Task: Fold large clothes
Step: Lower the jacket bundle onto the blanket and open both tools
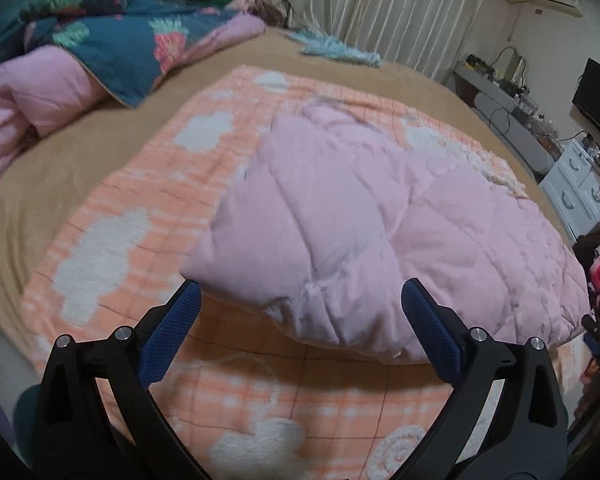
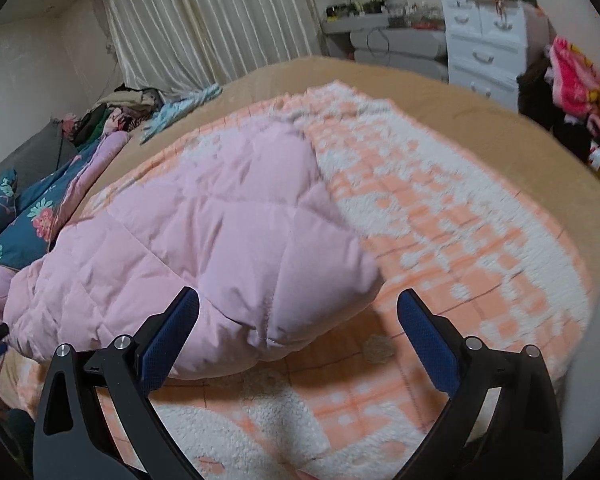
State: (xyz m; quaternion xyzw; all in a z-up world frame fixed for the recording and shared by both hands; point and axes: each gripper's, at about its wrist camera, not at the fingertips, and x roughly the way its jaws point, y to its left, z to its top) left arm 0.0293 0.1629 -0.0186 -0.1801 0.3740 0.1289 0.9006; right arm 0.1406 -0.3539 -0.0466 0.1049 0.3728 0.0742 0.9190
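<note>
Orange blanket (image 1: 112, 248) (on tan bed (image 1: 72, 148))

Pink quilted jacket (image 1: 360, 216), orange-checked blanket (image 1: 140, 208)

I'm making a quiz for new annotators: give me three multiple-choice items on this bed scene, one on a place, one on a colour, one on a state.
1. Where does the pink quilted coat lie?
A. on the orange checked blanket
B. on the white drawers
C. on the floor

2. What colour are the gripper pads?
A. red
B. blue
C. green

3. How do both grippers stand?
A. shut on the coat
B. shut on the blanket
C. open, holding nothing

Answers:
1 A, the orange checked blanket shows around the coat.
2 B, the pads are blue.
3 C, the left gripper and right gripper have spread fingers.
</note>
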